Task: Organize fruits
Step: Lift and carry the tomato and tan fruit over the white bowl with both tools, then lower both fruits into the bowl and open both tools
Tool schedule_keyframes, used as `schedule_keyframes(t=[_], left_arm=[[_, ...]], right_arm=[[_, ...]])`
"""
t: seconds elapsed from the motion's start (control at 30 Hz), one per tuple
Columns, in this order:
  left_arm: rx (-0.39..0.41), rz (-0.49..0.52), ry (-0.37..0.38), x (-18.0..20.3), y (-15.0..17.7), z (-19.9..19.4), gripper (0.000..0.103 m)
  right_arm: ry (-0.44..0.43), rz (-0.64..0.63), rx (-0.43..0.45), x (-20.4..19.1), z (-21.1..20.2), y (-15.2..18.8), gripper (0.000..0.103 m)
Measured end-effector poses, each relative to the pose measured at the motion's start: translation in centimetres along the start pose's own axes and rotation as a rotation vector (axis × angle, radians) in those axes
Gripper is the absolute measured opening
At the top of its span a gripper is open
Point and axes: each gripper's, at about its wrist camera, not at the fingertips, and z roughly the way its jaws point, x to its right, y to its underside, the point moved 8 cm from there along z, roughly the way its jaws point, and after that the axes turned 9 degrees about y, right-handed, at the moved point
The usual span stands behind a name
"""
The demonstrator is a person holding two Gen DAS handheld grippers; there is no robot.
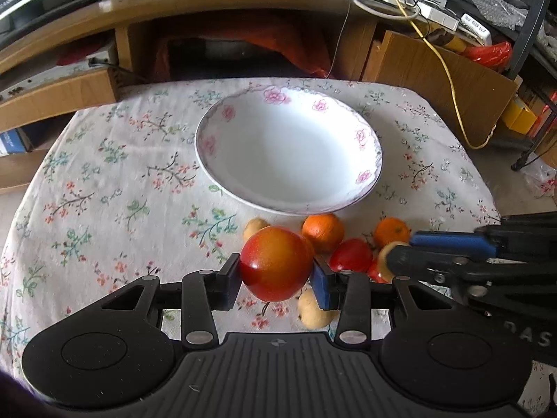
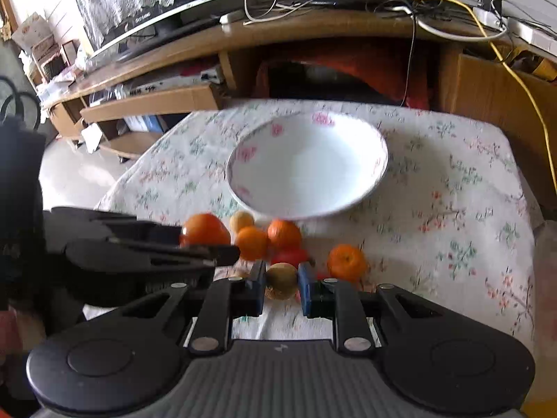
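Note:
My left gripper [image 1: 276, 271] is shut on a red-orange apple [image 1: 276, 263] and holds it above the cloth, just short of the white floral bowl [image 1: 362, 136], which is empty. My right gripper [image 2: 281, 280] is shut on a small yellow-brown fruit [image 2: 281, 278]; it also shows at the right of the left wrist view [image 1: 391, 256]. On the cloth by the bowl lie two oranges [image 1: 323, 231] [image 1: 391, 231], a red fruit [image 1: 351, 255] and two small yellow fruits [image 1: 256, 227] [image 1: 313, 310]. The right wrist view shows the bowl [image 2: 377, 160], the held apple [image 2: 203, 231] and oranges [image 2: 346, 261].
The fruit lies on a small table with a floral cloth [image 1: 104, 181]. Behind it stands a wooden desk [image 1: 209, 3] with cables and a yellow cord [image 1: 449, 76]. Cardboard boxes [image 1: 442, 80] stand at the right. The left gripper's body [image 2: 139, 250] crosses the right wrist view.

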Motion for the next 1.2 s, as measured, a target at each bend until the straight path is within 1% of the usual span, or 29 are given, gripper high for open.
schedule_keyframes(t=[0.17, 0.33, 0.53, 0.73, 0.8, 0.97, 1.2], left_arm=[[0.001, 0.009, -0.004, 0.2, -0.7, 0.4, 0.049], [0.015, 0.008, -0.018, -0.1, -2.2, 0.9, 0.05], [0.023, 0.007, -0.038, -0.7, -3.9, 2.2, 0.05], [0.03, 0.044, -0.079, -1.1, -5.1, 3.4, 0.049], [0.023, 0.03, -0.07, -1.3, -5.3, 3.9, 0.049], [0.014, 0.017, -0.072, -1.7, -5.6, 5.0, 0.049], [0.021, -0.012, -0.064, -2.3, -6.0, 5.3, 0.049]], right_arm=[[0.013, -0.003, 0.006, 0.3, 0.9, -1.0, 0.021], [0.033, 0.0, 0.028, 1.0, 1.9, -2.8, 0.021], [0.043, 0.009, 0.032, 1.9, 3.7, -4.4, 0.021], [0.046, 0.014, 0.031, 2.7, 5.7, -5.7, 0.021], [0.05, 0.019, 0.027, 3.0, 6.4, -5.9, 0.021], [0.029, 0.04, 0.021, 3.7, 7.7, -6.4, 0.021], [0.005, 0.062, 0.018, 4.0, 8.8, -6.9, 0.021]])
